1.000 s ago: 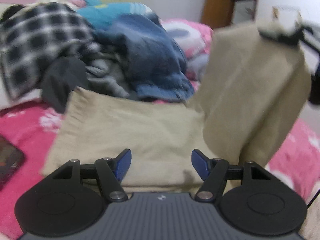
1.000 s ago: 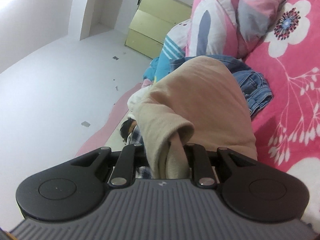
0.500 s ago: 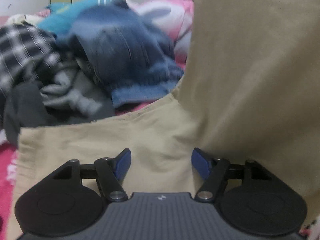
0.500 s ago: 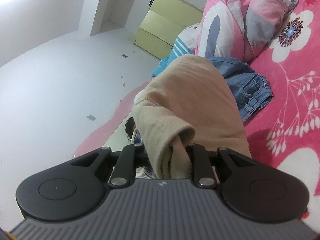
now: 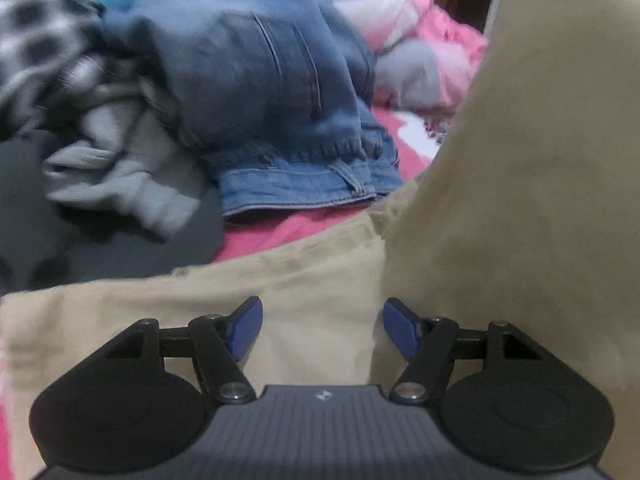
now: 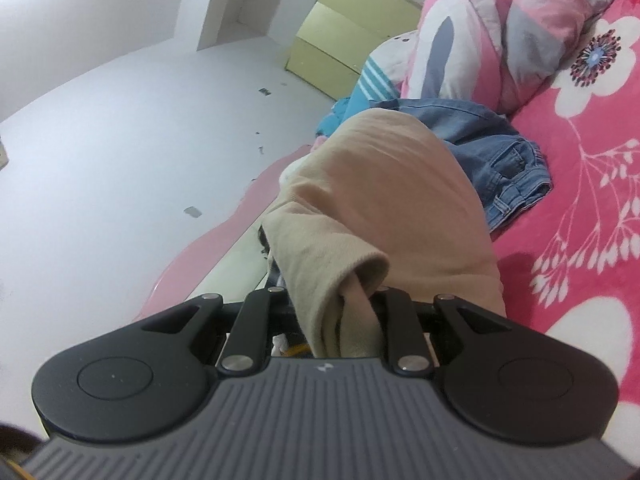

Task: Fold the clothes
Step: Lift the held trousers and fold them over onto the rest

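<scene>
Beige garment [image 5: 328,280]: soft, light, limp knit; likely to sag and slide unless pinched at a hem or corner, so best taken by an edge.

Left wrist view: lies part flat on the pink bed [image 5: 288,228] across the lower frame, part lifted as a hanging sheet from 1 to 4 o'clock. Left gripper [image 5: 322,330] held wide, blue fingers [image 5: 244,328] apart with nothing pinched, cloth just below and beyond them. Blue jeans [image 5: 280,92] at 12 o'clock, grey garment [image 5: 120,176] at 10 o'clock, checked garment [image 5: 36,40] at 10 to 11 o'clock, all blurred.

Right wrist view: right gripper [image 6: 352,320] narrow, clamped on a bunched cuff-like end of the beige garment, which drapes away toward 12 o'clock. Jeans at 2 o'clock, floral bed cover at 3 o'clock, yellow cabinet [image 6: 340,44] at 12 o'clock.
</scene>
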The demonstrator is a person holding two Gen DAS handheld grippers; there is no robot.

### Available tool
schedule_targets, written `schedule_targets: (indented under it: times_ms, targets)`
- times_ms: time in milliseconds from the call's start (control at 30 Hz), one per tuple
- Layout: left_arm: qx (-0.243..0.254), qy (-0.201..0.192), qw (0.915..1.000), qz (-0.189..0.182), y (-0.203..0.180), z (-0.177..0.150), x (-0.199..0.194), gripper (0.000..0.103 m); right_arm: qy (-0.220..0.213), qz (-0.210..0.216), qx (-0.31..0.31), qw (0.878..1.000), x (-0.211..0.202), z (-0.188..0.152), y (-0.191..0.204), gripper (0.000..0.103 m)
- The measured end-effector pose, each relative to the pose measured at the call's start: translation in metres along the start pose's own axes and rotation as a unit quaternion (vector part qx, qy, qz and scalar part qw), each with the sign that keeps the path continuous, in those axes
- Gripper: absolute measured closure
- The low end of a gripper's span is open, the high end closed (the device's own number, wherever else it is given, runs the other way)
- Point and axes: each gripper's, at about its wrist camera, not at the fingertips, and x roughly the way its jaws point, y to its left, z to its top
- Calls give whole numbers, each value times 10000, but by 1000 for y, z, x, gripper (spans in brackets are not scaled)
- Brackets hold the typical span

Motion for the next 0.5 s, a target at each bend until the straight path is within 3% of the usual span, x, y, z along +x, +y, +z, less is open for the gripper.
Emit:
schedule_targets:
  times_ms: [133, 233, 433, 500]
  targets:
    - [-273, -139, 9995, 20, 3, 18, 14, 34, 43, 88, -3, 10000, 0, -1, -4, 87]
    - [-874, -195, 9959, -146, 18, 23, 13, 35, 51, 166, 13, 9998, 0, -1, -6, 87]
    - [-1169, -537, 9910, -359, 38, 7, -46, 34, 66, 86, 42, 9999, 8, 4, -3, 87]
    - [-1257, -721, 9880, -536, 51, -10, -82, 33, 128, 73, 35, 9999, 16, 7, 1, 87]
